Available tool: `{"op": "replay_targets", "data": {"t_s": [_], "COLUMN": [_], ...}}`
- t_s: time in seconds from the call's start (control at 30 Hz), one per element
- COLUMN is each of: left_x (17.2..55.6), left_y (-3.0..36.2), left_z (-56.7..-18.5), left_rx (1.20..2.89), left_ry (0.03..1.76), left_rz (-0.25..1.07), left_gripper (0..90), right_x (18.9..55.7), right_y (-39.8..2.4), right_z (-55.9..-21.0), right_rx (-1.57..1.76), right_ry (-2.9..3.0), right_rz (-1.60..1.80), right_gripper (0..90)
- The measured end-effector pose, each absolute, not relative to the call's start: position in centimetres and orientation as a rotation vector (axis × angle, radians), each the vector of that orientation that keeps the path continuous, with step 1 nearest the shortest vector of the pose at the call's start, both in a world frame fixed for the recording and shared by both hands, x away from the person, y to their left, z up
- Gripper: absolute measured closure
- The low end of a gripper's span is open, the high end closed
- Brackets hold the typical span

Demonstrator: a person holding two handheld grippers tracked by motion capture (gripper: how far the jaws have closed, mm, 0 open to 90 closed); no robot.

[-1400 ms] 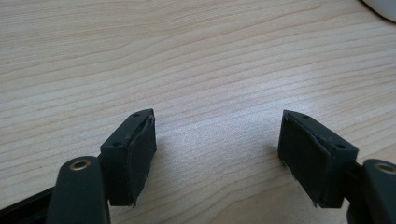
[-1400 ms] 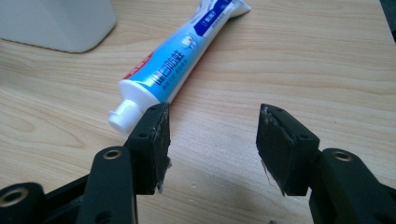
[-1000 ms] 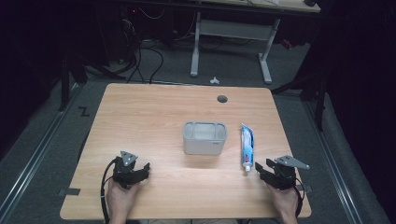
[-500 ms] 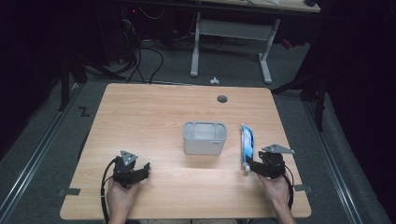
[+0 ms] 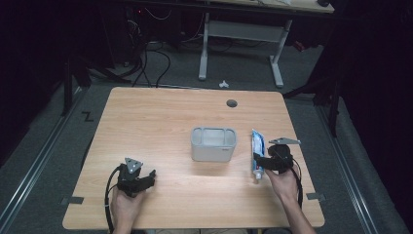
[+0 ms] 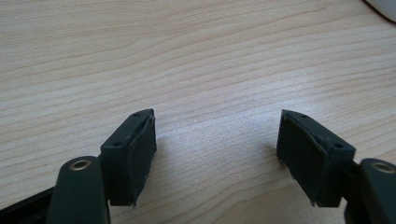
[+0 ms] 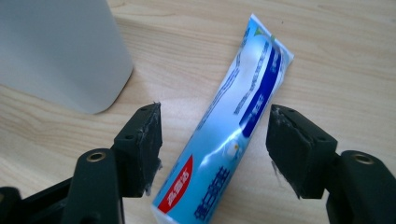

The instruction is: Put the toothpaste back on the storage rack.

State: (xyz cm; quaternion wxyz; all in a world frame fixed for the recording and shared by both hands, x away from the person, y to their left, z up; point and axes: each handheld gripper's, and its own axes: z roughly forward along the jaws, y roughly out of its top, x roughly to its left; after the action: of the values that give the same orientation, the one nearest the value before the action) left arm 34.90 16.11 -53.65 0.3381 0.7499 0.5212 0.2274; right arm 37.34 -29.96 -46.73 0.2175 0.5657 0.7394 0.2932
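Right hand-held gripper [image 5: 259,161]: black, two-jawed, with a grey three-cornered plate on top. It has moved in from the near right edge of the light wooden worktop [image 5: 160,117] to the lower end of the tube. Its jaws have just been opening and now stand wide apart. In the right gripper view [image 7: 215,149] they straddle the tube with a gap on each side, the pads not pressing on it. Judgement: a pick-up is being lined up, and the closing of the jaws is not yet done.

Blue-and-white plastic toothpaste tube with a red label patch [image 7: 233,126]: lies flat on the worktop, just beside the right wall of the container, lengthwise away from the person [image 5: 256,148]. It has kept its place over the last second.

Pale grey rounded-rectangular open container [image 5: 213,144]: stands near the worktop's middle, unmoved. Its corner shows at upper left in the right gripper view [image 7: 56,51].

Left hand-held gripper [image 5: 144,178]: black, jaws apart over bare wood [image 6: 215,140], nothing between them. It rests at the near left, as before.

Hard to make out: the tube's cap end is cut off at the bottom edge of the right gripper view and covered by the gripper in the high view. The container's inside cannot be read. The small print on the tube is illegible.
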Motion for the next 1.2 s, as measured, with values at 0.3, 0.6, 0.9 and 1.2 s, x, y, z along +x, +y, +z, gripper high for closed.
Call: {"op": "replay_targets", "data": {"t_s": [0.3, 0.6, 0.9, 1.2], "left_x": [34.9, 34.9, 34.9, 34.9], "left_y": [16.1, 16.1, 16.1, 16.1], "left_z": [-53.7, -53.7, -53.7, -53.7], "left_rx": [1.954, 1.954, 1.955, 1.955], "left_ry": [1.358, 1.355, 1.355, 1.355], "left_rz": [0.592, 0.591, 0.591, 0.590], "left_gripper": [28.9, 28.9, 28.9, 28.8], "right_x": [40.4, 42.7, 44.3, 45.3], "right_y": [-30.7, -30.8, -30.5, -30.0], "right_z": [-47.0, -47.5, -48.1, -48.7], "right_rx": [1.652, 1.723, 1.763, 1.775], "right_ry": [2.069, 2.089, 2.108, 2.133], "right_rz": [0.737, 0.660, 0.595, 0.538], "right_gripper": [37.9, 36.3, 35.4, 37.3]}}
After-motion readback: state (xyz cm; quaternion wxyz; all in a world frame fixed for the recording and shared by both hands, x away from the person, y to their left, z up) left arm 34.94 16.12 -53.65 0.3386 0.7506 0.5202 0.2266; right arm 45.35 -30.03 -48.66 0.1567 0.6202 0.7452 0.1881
